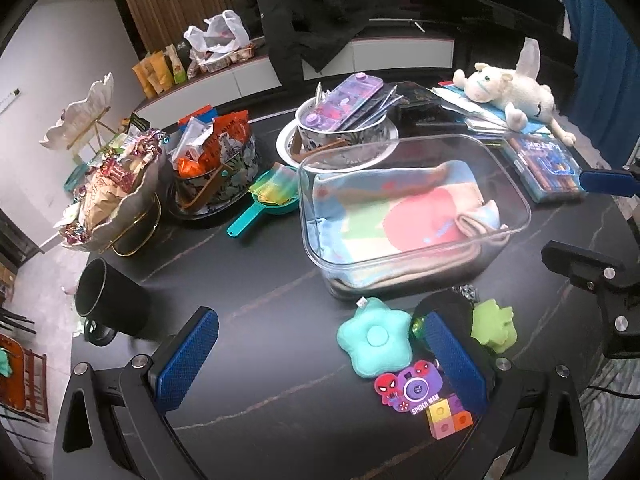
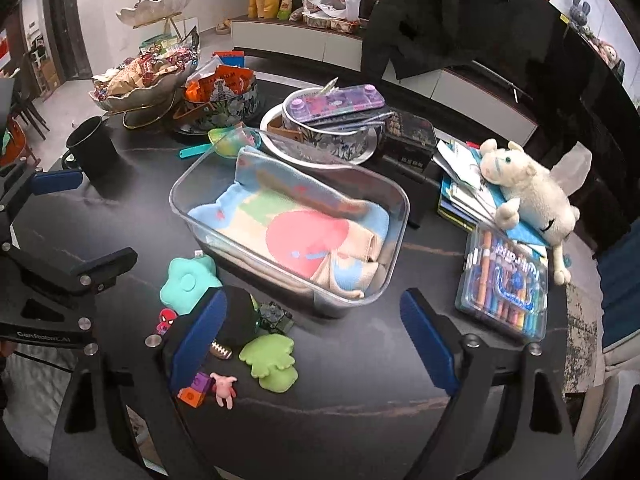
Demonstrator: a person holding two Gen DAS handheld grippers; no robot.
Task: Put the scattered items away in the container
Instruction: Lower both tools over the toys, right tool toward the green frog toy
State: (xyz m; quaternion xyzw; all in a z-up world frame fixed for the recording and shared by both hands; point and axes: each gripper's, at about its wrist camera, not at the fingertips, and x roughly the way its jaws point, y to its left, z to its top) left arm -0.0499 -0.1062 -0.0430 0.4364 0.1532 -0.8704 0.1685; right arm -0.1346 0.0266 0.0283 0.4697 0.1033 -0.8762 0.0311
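Left wrist view looked down on a dark table [image 1: 260, 288] with the clear tub [image 1: 516, 220] at its middle, a folded pastel cloth [image 1: 400, 208] lying inside. The left gripper [image 1: 320, 360] hung above the near edge, its blue pads [image 1: 188, 360] spread wide with nothing between them. Just near of the tub lay the scattered toys: a mint flower cushion [image 1: 374, 338], a Spider-Man camera [image 1: 412, 388] touching its near side, coloured cubes [image 1: 448, 418] nearer again, and a green toy [image 1: 494, 326] to the right, past the right pad. None of them was in the tub. A black cup [image 1: 112, 304] stood at the near left. A teal scoop [image 1: 264, 204] lay just left of the tub.

From the right wrist camera, the right gripper [image 2: 316, 340] was likewise wide open and empty, held over bare table near the tub's near right corner. Its left pad [image 2: 200, 336] overlapped a black ball [image 2: 240, 316]; whether they touched I could not tell. Beside it lay a small football [image 2: 222, 350], the green toy and a pink figure [image 2: 224, 388]. A crayon case [image 2: 504, 292] sat on the right. Far of it, a plush lamb [image 2: 528, 192] lay on a stack of books [image 2: 460, 196].
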